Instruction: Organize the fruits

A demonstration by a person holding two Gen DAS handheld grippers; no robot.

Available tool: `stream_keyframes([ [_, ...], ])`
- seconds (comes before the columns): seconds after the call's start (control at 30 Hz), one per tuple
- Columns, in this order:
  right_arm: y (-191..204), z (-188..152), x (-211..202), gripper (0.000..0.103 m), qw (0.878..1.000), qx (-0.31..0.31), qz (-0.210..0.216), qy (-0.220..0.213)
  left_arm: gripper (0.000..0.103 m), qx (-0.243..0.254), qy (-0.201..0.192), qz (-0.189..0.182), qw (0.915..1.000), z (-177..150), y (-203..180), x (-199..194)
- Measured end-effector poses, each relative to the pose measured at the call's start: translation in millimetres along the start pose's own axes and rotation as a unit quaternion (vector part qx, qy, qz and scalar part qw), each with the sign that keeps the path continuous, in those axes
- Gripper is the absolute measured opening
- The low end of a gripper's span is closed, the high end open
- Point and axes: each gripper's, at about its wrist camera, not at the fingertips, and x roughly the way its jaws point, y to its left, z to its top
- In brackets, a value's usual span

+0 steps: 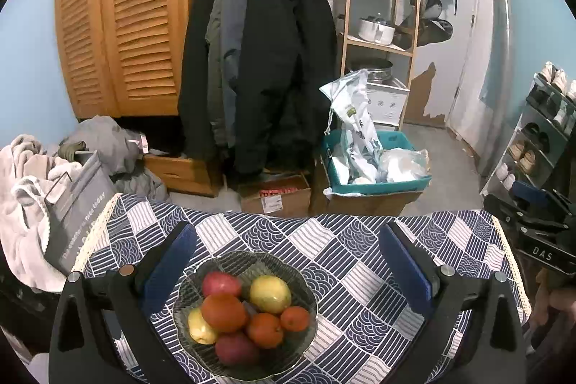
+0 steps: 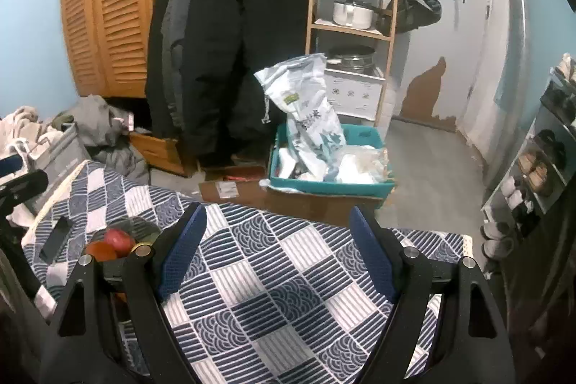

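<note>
Left gripper (image 1: 288, 261) hangs wide open over the fruit bowl (image 1: 306, 290), nothing between its pads.
Piled in the glass bowl so they don't roll: oranges, red apples and a lemon (image 1: 270, 293), its long axis lying roughly left to right. My right gripper (image 2: 277, 251) is open too, empty over bare tablecloth (image 2: 273, 305), bowl at its left.

Table under a blue-and-white patterned cloth (image 1: 360, 258), bearing a fruit-filled glass bowl (image 1: 306, 290) and a dark phone (image 2: 55, 240).
</note>
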Motion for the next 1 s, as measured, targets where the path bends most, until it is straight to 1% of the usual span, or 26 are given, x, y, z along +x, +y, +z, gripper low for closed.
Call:
stream_keyframes([
  [1.0, -7.2, -0.4, 1.3, 0.081, 1.0, -0.001, -0.008, -0.002, 0.102, 0.006, -0.001, 0.001, 1.0, 2.6, -4.7, 2.4],
])
